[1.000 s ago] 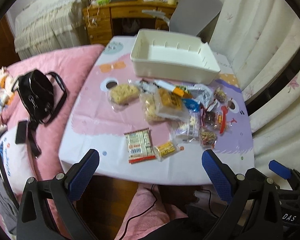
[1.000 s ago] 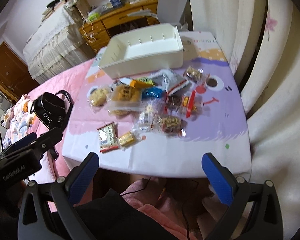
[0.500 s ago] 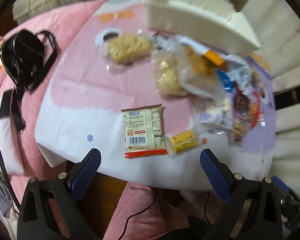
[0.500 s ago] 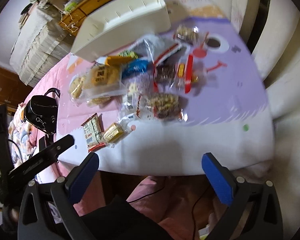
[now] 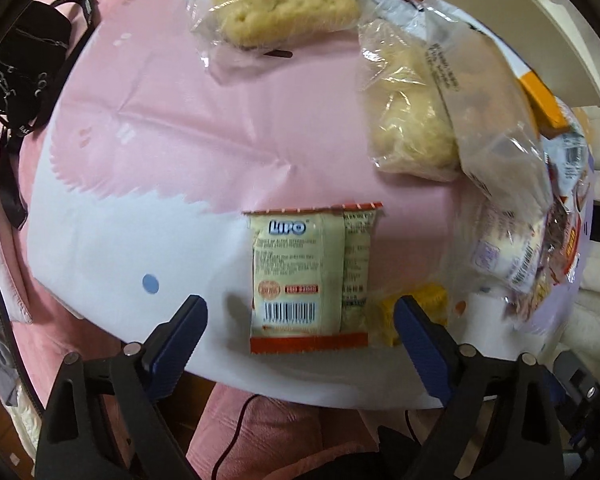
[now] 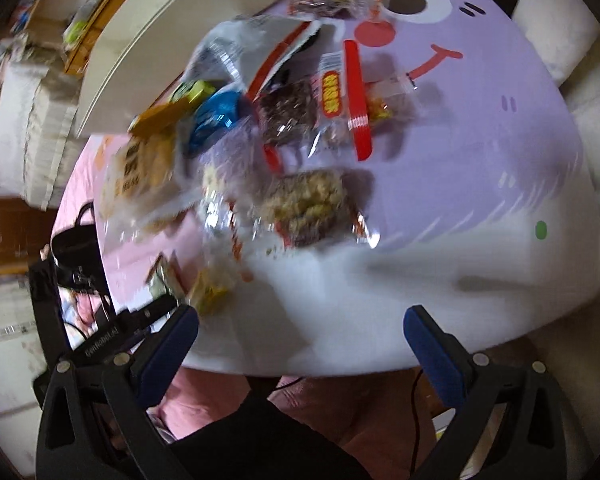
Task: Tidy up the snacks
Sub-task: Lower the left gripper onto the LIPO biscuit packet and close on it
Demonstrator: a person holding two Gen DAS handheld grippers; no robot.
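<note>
My left gripper [image 5: 300, 344] is open, its blue fingers on either side of the near end of a cream Lipo snack packet [image 5: 310, 276] on the table. A small yellow packet [image 5: 416, 306] lies just right of it. Two clear-bagged pastries [image 5: 284, 12] [image 5: 410, 120] lie farther back, with a pile of mixed snacks at the right. My right gripper [image 6: 300, 344] is open and empty above the table's near edge, short of a clear-wrapped nut bar [image 6: 312, 208]. The white bin [image 6: 172, 36] stands behind the snack pile; it also shows in the left wrist view [image 5: 540, 12].
A black bag [image 5: 16, 68] lies on the pink bedding left of the table. The table cover [image 6: 480, 152] is pink, white and purple with a cartoon face. A wooden desk stands beyond the bin. My left gripper's body [image 6: 112, 336] shows at the right wrist view's left.
Both grippers have moved forward and down toward the table. The left one has closed in on the Lipo packet; the right one has neared the nut bar. Both stay open.
</note>
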